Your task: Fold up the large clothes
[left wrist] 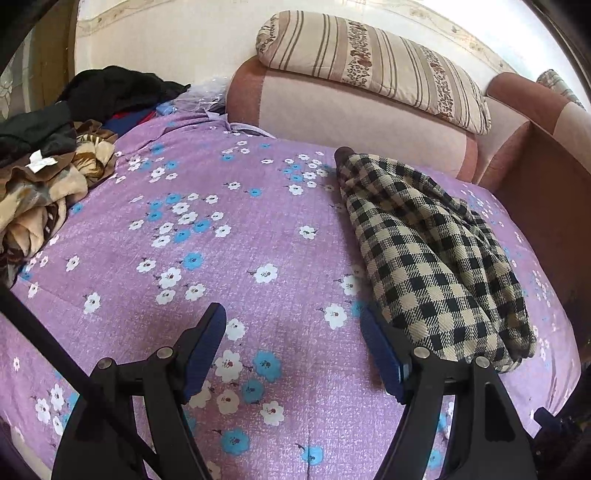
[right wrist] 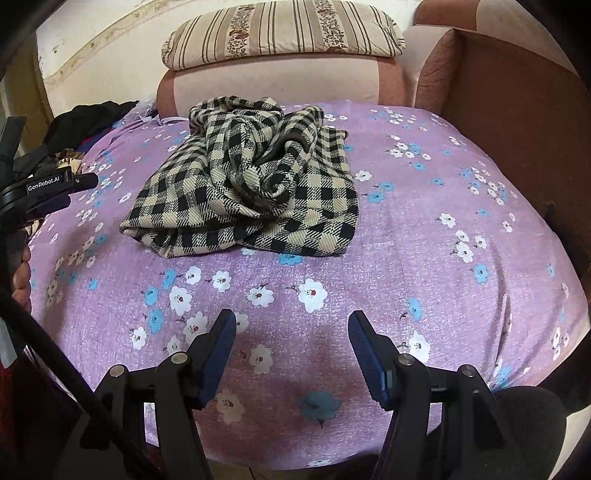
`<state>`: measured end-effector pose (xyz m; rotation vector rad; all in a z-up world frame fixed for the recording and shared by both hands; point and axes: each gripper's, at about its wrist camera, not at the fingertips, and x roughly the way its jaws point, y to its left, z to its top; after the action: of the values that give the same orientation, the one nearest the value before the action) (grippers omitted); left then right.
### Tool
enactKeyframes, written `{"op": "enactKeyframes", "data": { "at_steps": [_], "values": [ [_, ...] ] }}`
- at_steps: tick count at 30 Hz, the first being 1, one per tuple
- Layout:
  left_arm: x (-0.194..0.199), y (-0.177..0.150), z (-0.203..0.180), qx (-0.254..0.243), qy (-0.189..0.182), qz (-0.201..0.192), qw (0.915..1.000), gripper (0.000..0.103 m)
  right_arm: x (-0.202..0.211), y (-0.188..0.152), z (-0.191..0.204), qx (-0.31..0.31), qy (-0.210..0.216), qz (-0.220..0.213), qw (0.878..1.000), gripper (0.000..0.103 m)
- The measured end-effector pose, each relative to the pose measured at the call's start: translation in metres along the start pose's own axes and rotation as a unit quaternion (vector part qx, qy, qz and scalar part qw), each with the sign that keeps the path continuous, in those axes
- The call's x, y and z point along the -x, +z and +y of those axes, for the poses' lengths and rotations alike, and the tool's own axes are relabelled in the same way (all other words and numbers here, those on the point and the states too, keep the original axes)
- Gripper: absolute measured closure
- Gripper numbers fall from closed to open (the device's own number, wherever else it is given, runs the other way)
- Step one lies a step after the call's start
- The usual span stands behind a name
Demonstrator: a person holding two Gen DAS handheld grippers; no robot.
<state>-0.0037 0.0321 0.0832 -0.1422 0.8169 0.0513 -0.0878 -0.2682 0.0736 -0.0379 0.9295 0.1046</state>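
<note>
My tongs hang over the bed, and the checked cloth lies bunched up ahead of them.

My left tongs [left wrist: 293, 332] are wide apart with nothing between them, and so are my right tongs [right wrist: 291, 332]. Both hang over the purple blanket [right wrist: 424, 236] with white and blue flowers that covers the bed. The checked cloth [right wrist: 255, 184] is black and tan. It lies in a crumpled heap on the blanket, nearer the head of the bed than the front edge. From my left tongs it sits off to the right, just past the right finger [left wrist: 380, 354]. A striped pillow [right wrist: 284, 33] rests on the pink headboard [right wrist: 277, 88]. A pile of other clothes [left wrist: 55, 155] lies at the left edge of the bed.
</note>
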Motion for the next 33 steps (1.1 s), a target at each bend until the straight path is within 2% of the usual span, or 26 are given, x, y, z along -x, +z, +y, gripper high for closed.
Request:
{"op": "enactKeyframes", "data": {
  "at_steps": [8, 14, 17, 21, 27, 33],
  "values": [
    [0.028, -0.008, 0.014, 0.03, -0.004, -0.011, 0.9995, 0.025, -0.004, -0.005, 0.006, 0.002, 0.017, 0.004, 1.0, 0.034],
    [0.034, -0.016, 0.026, 0.061, -0.011, 0.005, 0.9981, 0.025, -0.005, -0.008, 0.01, 0.008, 0.029, 0.006, 1.0, 0.034],
    [0.034, -0.019, 0.034, 0.079, -0.015, 0.013, 0.9967, 0.025, 0.003, 0.003, 0.004, 0.001, 0.037, -0.007, 0.999, 0.034],
    [0.03, -0.02, 0.04, 0.083, -0.015, 0.017, 0.9963, 0.025, 0.012, 0.038, -0.017, -0.035, 0.054, -0.034, 0.997, 0.034],
    [0.016, -0.015, 0.041, 0.077, -0.018, 0.029, 0.9965, 0.025, -0.011, 0.109, -0.028, -0.081, 0.095, -0.042, 0.991, 0.033],
    [0.002, -0.008, 0.033, 0.059, -0.004, 0.02, 0.9981, 0.025, -0.077, 0.176, -0.023, -0.088, 0.062, -0.011, 0.994, 0.032]
  ]
}}
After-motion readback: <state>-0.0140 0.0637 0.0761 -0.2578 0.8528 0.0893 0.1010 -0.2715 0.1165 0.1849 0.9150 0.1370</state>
